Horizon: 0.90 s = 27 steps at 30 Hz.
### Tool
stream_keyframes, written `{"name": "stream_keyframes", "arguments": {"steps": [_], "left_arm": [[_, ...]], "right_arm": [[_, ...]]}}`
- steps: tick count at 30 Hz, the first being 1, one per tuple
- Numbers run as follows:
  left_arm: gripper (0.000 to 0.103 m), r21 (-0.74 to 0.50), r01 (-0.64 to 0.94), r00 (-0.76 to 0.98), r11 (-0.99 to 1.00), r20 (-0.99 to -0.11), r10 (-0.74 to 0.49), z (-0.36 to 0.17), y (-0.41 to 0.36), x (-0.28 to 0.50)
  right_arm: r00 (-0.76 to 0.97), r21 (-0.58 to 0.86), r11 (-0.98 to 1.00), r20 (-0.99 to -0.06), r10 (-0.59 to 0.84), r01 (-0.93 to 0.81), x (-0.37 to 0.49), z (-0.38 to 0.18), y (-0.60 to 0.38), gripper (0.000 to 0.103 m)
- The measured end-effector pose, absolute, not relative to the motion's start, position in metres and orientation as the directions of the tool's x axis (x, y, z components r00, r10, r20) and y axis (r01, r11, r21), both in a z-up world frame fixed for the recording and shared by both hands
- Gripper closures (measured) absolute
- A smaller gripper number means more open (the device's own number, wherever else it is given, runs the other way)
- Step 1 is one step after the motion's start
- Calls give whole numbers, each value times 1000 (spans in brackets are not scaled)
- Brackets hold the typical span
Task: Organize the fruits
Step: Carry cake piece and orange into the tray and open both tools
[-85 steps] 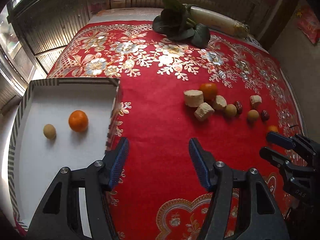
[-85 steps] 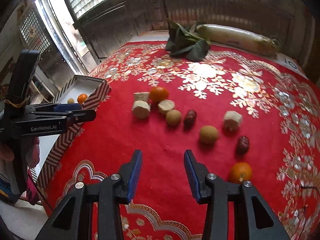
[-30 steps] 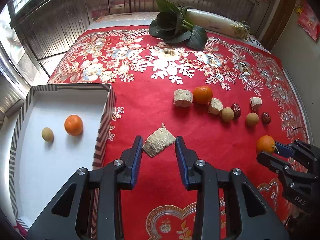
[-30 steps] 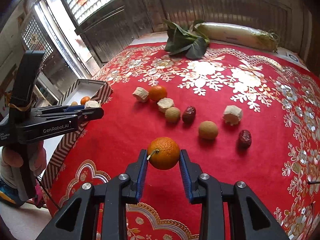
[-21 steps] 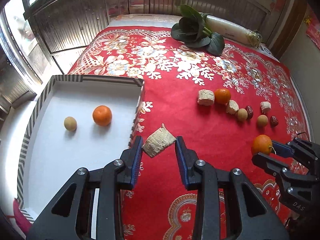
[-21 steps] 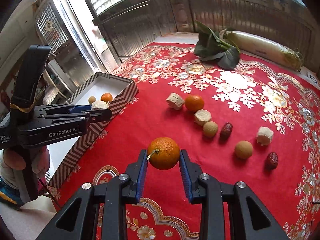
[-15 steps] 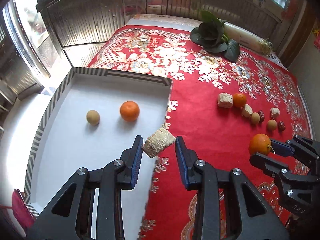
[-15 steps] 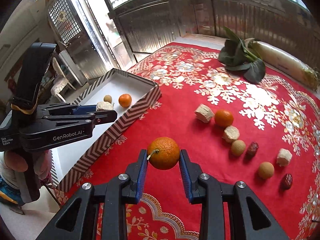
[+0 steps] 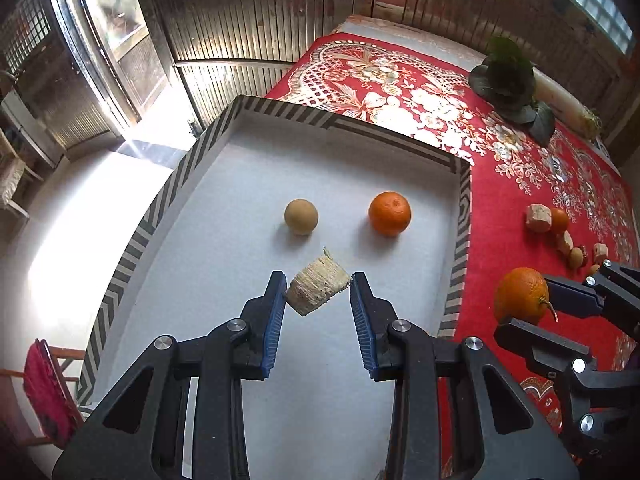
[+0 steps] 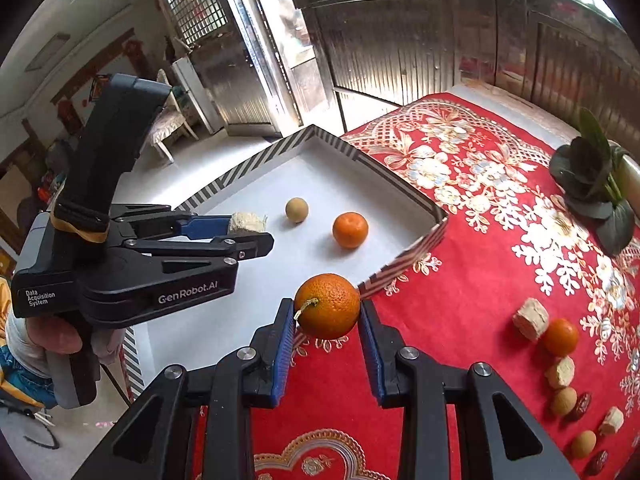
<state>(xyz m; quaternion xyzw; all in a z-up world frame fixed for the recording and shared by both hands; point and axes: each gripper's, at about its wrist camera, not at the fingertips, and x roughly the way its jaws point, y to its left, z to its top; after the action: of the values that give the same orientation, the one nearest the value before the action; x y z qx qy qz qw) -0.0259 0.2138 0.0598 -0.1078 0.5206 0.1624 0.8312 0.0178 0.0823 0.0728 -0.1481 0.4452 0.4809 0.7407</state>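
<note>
My left gripper (image 10: 250,232), marked "GenRobot.AI", clamps one sugarcane chunk (image 9: 316,292); my right gripper (image 10: 326,330) clamps one orange (image 10: 328,311); box (image 9: 352,124) holds two fruits.

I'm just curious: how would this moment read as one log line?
left gripper: holds beige chunk over tray | right gripper: holds orange beside tray

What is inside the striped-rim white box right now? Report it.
Not empty: the striped-rim white box holds a small orange tangerine and a round tan fruit.
</note>
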Motion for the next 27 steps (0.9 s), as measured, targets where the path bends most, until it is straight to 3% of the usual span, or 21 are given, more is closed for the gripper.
{"name": "stream_keyframes", "arguments": {"steps": [27], "left_arm": [[71,-24,-456,333,889,-932,145,26,242,-16]], "right_arm": [[10,237,401,-851,525,-885,43,29,148,72]]}}
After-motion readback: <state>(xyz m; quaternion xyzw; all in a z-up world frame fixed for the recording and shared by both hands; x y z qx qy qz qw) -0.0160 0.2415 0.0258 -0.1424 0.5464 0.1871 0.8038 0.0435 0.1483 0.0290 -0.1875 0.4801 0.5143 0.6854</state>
